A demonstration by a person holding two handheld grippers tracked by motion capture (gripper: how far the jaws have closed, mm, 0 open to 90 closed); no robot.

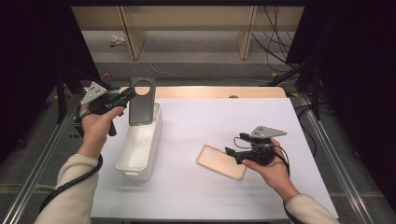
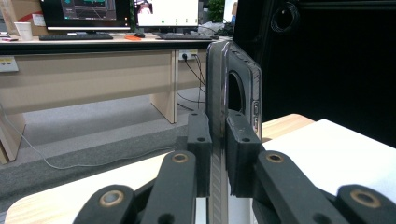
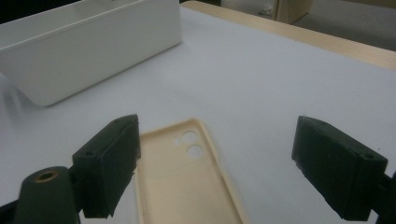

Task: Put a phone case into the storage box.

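My left gripper (image 1: 128,94) is shut on a dark grey phone case (image 1: 141,101) with a round camera hole, holding it upright above the far end of a white rectangular bin (image 1: 138,145). In the left gripper view the dark case (image 2: 229,88) stands edge-on, pinched between the two black pads (image 2: 200,140). A cream phone case (image 1: 220,161) lies flat, inside up, on the white table cover. My right gripper (image 1: 231,147) is open at that case's right end. In the right gripper view the cream case (image 3: 187,182) lies between the spread jaws, nearer the left pad (image 3: 109,163).
The white bin (image 3: 84,51) sits left of centre on the white table cover (image 1: 224,121). A wooden table edge (image 1: 219,91) runs along the back. Beyond it are desk legs and cables on a grey floor. Dark curtains flank both sides.
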